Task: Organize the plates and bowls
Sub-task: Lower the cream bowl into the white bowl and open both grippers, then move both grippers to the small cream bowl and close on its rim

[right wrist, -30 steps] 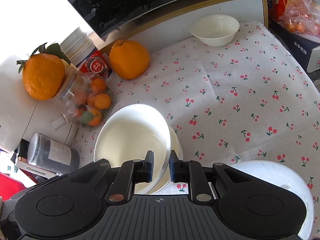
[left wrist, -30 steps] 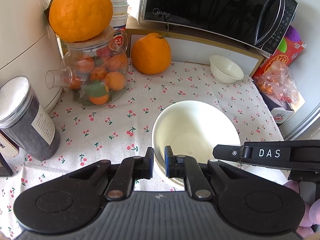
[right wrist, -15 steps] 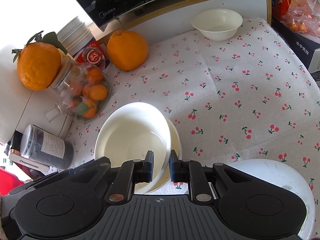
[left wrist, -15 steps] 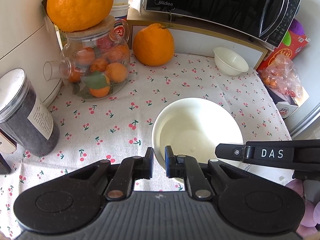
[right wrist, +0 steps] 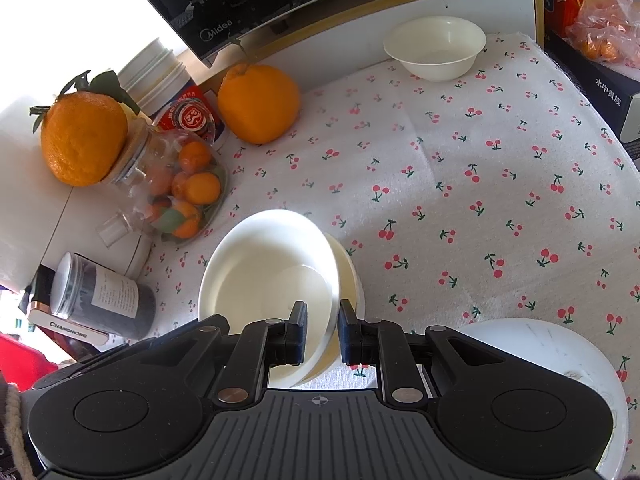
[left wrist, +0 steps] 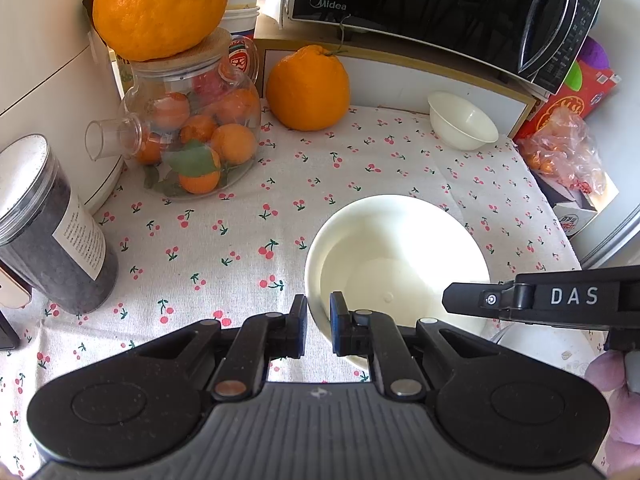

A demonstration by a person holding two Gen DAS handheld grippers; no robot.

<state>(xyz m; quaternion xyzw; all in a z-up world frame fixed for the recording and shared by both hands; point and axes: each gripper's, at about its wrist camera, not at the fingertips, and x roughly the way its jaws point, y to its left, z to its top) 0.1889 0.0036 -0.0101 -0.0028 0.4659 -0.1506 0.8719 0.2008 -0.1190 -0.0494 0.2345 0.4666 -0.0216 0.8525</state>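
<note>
pinched the big white bowl [left wrist: 400, 264] by its left rim with the left gripper [left wrist: 318, 322]. pinched its right rim, over another bowl, with the right gripper [right wrist: 322, 330]. held near the middle of the cherry cloth [right wrist: 480, 168], likely for stacking.

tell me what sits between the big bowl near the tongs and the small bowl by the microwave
Nothing: between the big bowl and the small bowl only bare cherry-print cloth shows, clearest in the right wrist view.
</note>
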